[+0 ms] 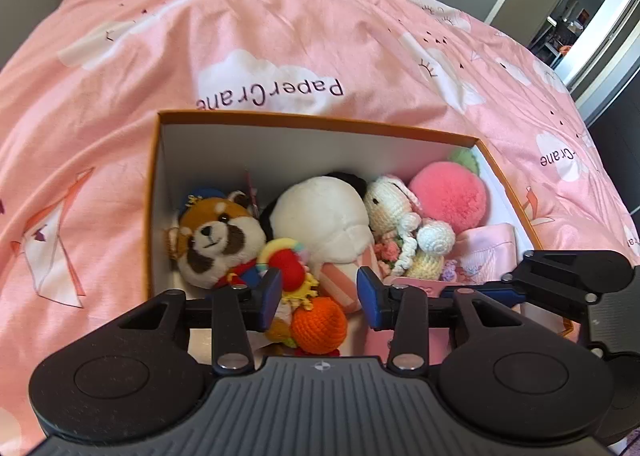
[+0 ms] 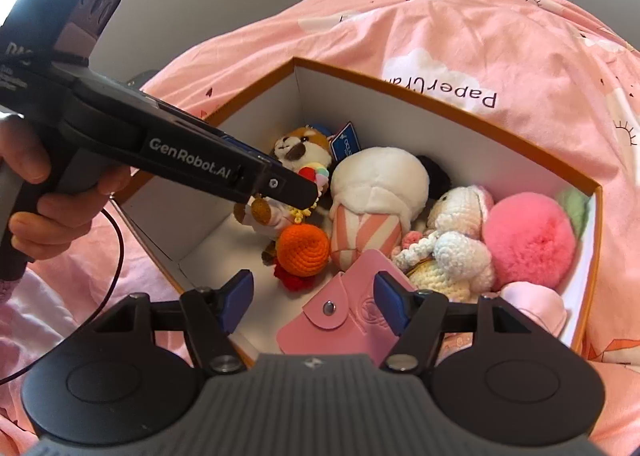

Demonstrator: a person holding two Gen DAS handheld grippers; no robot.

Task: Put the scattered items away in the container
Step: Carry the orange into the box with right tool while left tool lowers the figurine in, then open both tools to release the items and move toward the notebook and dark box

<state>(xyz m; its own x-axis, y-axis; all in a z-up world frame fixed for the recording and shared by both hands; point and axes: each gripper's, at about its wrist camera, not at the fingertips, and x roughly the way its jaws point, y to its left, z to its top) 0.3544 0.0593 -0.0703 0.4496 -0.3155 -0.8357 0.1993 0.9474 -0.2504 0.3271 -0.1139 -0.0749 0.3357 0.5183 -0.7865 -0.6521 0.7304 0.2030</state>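
An orange-rimmed cardboard box [image 1: 320,122] [image 2: 440,96] sits on pink bedding. It holds a red panda plush [image 1: 216,240], a white plush [image 1: 320,220], a crochet bunny [image 2: 460,232], a pink pompom [image 2: 528,244] and an orange crochet ball [image 2: 304,250]. My left gripper [image 1: 320,296] hangs open inside the box over a rainbow charm [image 1: 286,260] with a red ball; its pads do not press on it. My right gripper [image 2: 316,296] stands open above a pink snap wallet [image 2: 340,320] that leans at the box's near wall.
A person's hand [image 2: 40,192] holds the left gripper's handle, with a black cable [image 2: 116,252] trailing below it. Pink bedding [image 1: 280,36] surrounds the box on all sides. A doorway [image 1: 560,16] lies at the far right, a grey wall behind the bed.
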